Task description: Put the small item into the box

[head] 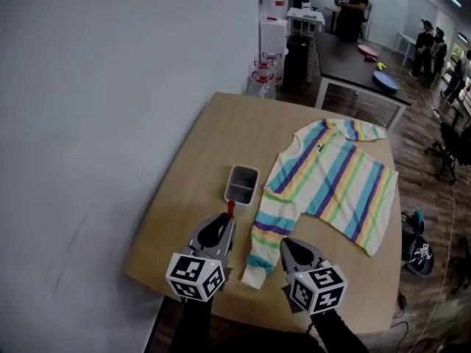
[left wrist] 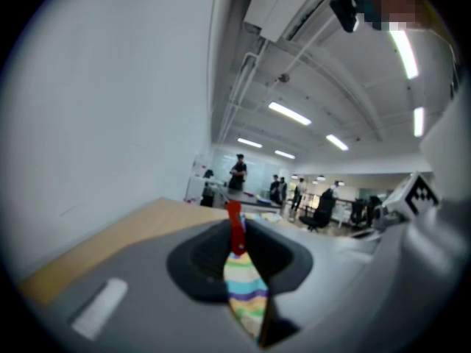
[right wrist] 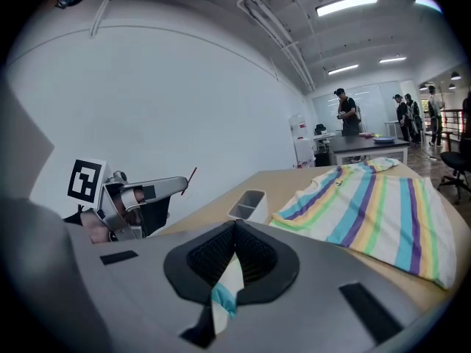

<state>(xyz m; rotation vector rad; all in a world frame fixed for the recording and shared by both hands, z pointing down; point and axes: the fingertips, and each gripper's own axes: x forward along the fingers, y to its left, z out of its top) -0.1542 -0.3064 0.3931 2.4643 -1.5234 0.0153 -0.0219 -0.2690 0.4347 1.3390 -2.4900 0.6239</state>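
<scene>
A thin red small item (head: 230, 207) sticks up from the tips of my left gripper (head: 227, 218), which is shut on it just short of the box. The left gripper view shows that red item (left wrist: 235, 228) pinched where the jaws meet. The box (head: 242, 184) is a small open grey-white tray on the wooden table (head: 199, 153), left of a pastel striped shirt (head: 331, 182). My right gripper (head: 284, 243) hovers shut beside the shirt's sleeve, with only striped cloth showing under its jaws. The right gripper view takes in the box (right wrist: 248, 204), the shirt (right wrist: 368, 208) and the left gripper (right wrist: 180, 184).
A white wall (head: 110, 123) runs along the table's left side. Behind it stand a dark table (head: 353, 61) with a blue dish, white cabinets (head: 274, 35) and several people. Bags (head: 416, 245) lie on the floor at the right. The table's near edge is just under the grippers.
</scene>
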